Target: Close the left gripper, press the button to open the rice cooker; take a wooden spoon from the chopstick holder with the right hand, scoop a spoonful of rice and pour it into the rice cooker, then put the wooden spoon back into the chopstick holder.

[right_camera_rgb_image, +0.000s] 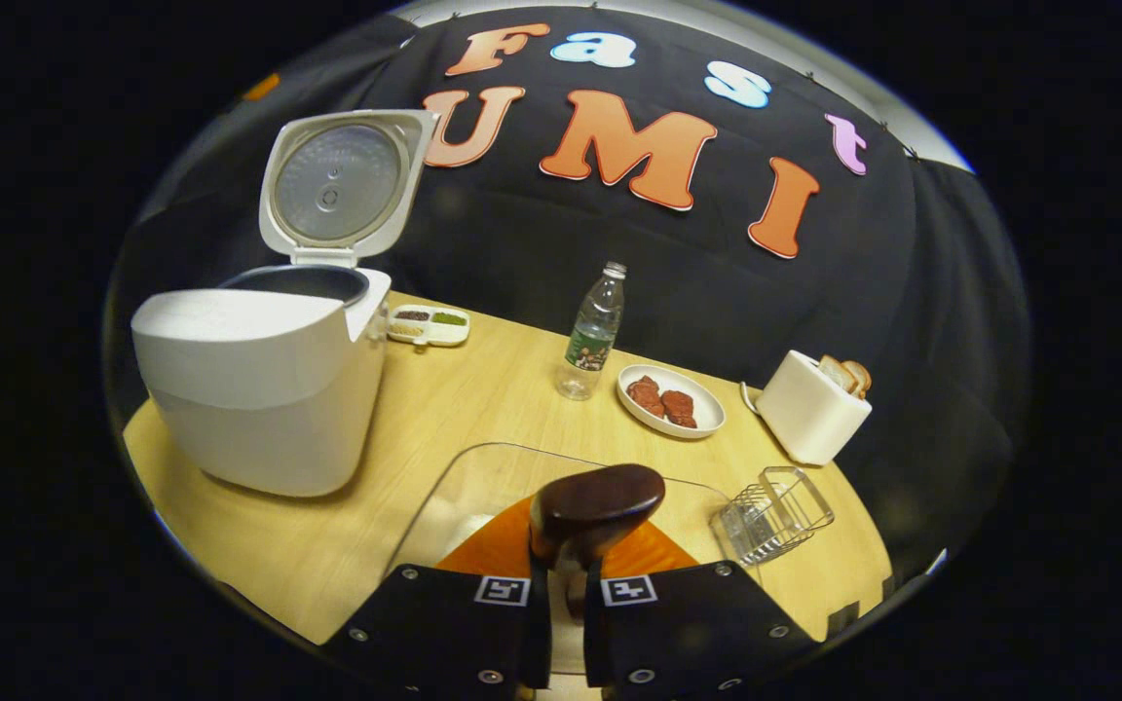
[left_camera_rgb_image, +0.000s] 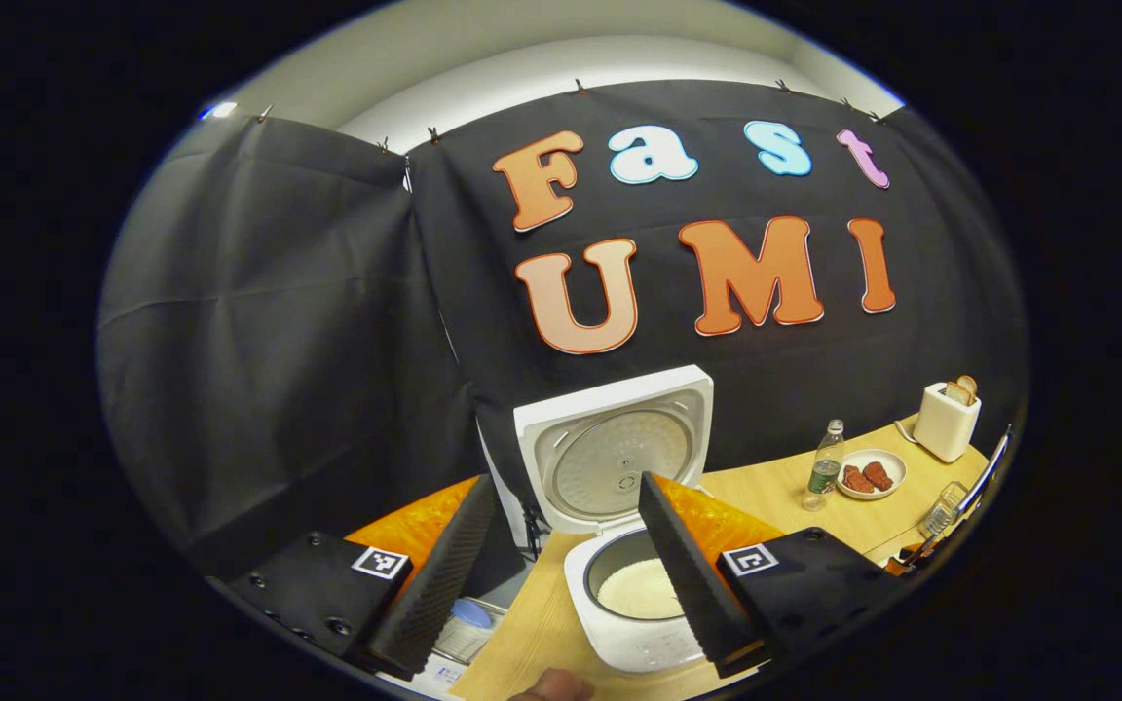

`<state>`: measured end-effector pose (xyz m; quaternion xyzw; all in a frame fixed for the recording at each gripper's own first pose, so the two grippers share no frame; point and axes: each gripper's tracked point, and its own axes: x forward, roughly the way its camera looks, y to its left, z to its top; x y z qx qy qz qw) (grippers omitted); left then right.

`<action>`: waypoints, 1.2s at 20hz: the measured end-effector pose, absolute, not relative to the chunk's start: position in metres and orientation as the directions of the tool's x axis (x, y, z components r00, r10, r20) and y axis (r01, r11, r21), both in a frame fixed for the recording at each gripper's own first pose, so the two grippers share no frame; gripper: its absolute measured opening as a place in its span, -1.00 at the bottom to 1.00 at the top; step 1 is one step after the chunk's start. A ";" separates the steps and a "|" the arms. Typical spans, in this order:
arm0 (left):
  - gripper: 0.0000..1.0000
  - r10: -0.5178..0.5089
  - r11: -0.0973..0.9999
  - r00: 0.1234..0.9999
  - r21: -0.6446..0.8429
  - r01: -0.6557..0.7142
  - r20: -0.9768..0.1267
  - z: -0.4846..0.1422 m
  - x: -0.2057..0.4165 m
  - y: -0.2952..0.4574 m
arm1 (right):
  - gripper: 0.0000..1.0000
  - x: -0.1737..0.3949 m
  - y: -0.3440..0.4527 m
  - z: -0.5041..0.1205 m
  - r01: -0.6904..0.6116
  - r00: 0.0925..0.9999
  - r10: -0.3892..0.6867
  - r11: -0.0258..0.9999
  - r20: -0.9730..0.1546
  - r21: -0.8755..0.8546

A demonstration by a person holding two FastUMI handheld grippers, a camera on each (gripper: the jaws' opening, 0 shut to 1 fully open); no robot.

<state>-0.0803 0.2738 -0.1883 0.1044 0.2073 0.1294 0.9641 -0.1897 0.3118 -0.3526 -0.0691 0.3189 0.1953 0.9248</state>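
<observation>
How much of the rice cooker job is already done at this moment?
Done: the rice cooker stands with its lid up, and rice lies in the pot. In hand: the right gripper is shut on the wooden spoon, above a clear container. Whether this spoonful is before or after pouring, I cannot tell. Left: returning the spoon to the wire chopstick holder. The left gripper hangs open.

Left gripper (left_camera_rgb_image: pixel 561 545): jaws spread wide apart, nothing between them. Right gripper (right_camera_rgb_image: pixel 566 584): jaws nearly together, clamped on the wooden spoon (right_camera_rgb_image: pixel 595 506).
</observation>
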 end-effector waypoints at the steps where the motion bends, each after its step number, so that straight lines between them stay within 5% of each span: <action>1: 1.00 0.296 0.945 0.879 0.250 -0.212 -0.373 -0.188 -0.082 0.278 | -0.75 -0.190 0.318 -0.345 -0.394 0.710 0.338 0.918 -0.618 0.049; 5: 1.00 0.310 0.943 0.873 0.240 -0.232 -0.377 -0.191 -0.091 0.289 | -0.75 -0.198 0.332 -0.349 -0.294 0.619 0.403 0.915 -0.674 0.277; 11: 1.00 0.343 0.931 0.857 0.258 -0.256 -0.385 -0.196 -0.104 0.301 | -0.75 -0.183 0.313 -0.361 -0.133 0.573 0.400 0.907 -0.716 0.401; 24: 0.97 0.352 0.931 0.868 0.229 -0.285 -0.351 -0.189 -0.090 0.295 | -0.67 -0.141 0.275 -0.309 -0.346 0.748 0.286 0.938 -0.599 0.016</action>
